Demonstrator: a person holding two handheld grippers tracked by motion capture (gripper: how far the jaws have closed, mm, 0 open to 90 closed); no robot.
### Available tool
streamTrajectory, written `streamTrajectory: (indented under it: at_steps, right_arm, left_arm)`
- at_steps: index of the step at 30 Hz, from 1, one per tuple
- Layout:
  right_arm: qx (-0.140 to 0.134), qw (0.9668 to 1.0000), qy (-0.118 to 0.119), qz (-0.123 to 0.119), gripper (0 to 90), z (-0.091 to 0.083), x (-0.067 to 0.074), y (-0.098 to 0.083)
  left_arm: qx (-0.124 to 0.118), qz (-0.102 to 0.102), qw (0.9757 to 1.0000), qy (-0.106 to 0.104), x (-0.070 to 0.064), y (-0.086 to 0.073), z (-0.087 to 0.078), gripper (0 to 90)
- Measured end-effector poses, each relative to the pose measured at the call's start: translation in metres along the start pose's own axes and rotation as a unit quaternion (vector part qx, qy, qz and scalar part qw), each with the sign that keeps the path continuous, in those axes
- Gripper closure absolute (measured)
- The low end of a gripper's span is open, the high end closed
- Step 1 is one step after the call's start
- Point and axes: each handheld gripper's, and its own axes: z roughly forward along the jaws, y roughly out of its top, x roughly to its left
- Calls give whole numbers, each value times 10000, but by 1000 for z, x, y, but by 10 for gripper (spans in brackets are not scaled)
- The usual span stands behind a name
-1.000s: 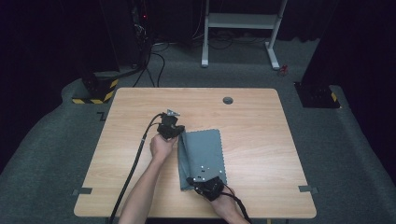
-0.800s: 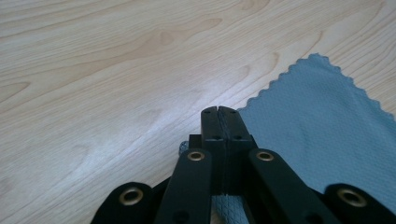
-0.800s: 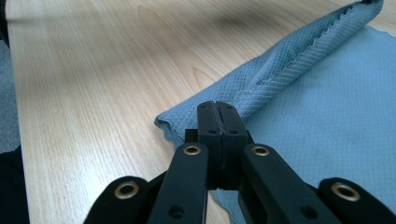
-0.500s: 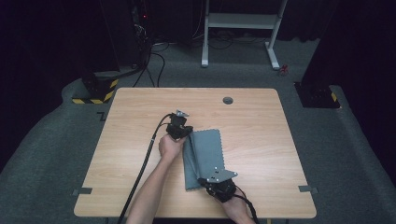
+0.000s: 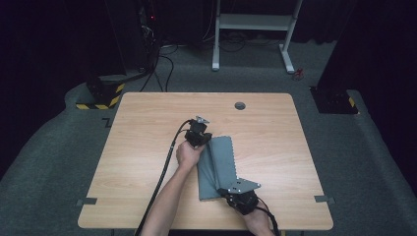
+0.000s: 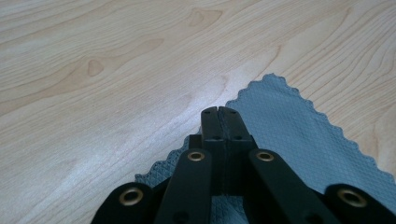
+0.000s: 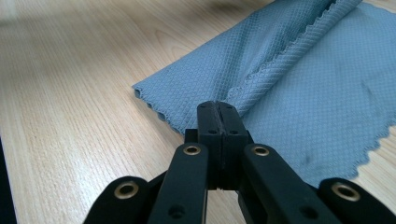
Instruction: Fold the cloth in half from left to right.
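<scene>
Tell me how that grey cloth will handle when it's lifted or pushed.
Probably floppy: the cloth already folds over itself in soft rolls. Likely light, being thin with pinked edges. Its woven texture on the wooden table suggests it would bunch rather than slide when pushed.

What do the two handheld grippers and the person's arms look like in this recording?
Both the left gripper and the right gripper are black, with flat black jaws on link arms with brass-ringed pivots. A thick black cable trails from the left; a grey three-cornered plate tops the right. Forearms are bare, without sleeves.
</scene>
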Motion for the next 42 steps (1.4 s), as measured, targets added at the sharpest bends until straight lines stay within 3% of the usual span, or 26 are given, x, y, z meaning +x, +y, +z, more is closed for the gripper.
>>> streamTrajectory:
  at_steps: [2,8,13,19,22,27,36,42]
  right_arm:
    - [-15,10000,-24,40,900,-2,-2,-2]
    - [-33,9998,-108,179,900,-10,-9,-7]
    - [-41,9995,-158,274,900,-14,-13,-14]
    - [-40,9991,-210,360,900,-18,-18,-19]
    - [-38,9989,-235,392,900,-20,-20,-21]
    - [-58,9988,-243,420,900,-21,-20,-22]
    - [-72,9980,-320,537,899,-25,-24,-25]
    - [-26,9976,-309,624,895,-25,-26,-26]
  left_arm:
    - [35,-21,10000,-13,-2,1,2,899]
    - [61,208,9998,-2,-12,12,6,899]
    - [79,263,9996,-32,-19,18,11,899]
    - [97,314,9995,4,-24,21,16,899]
    - [87,211,9997,-58,-24,22,19,899]
    - [116,228,9997,-48,-28,23,22,900]
    - [77,336,9994,-83,-38,31,29,900]
    - [178,457,9988,-29,-44,33,38,900]
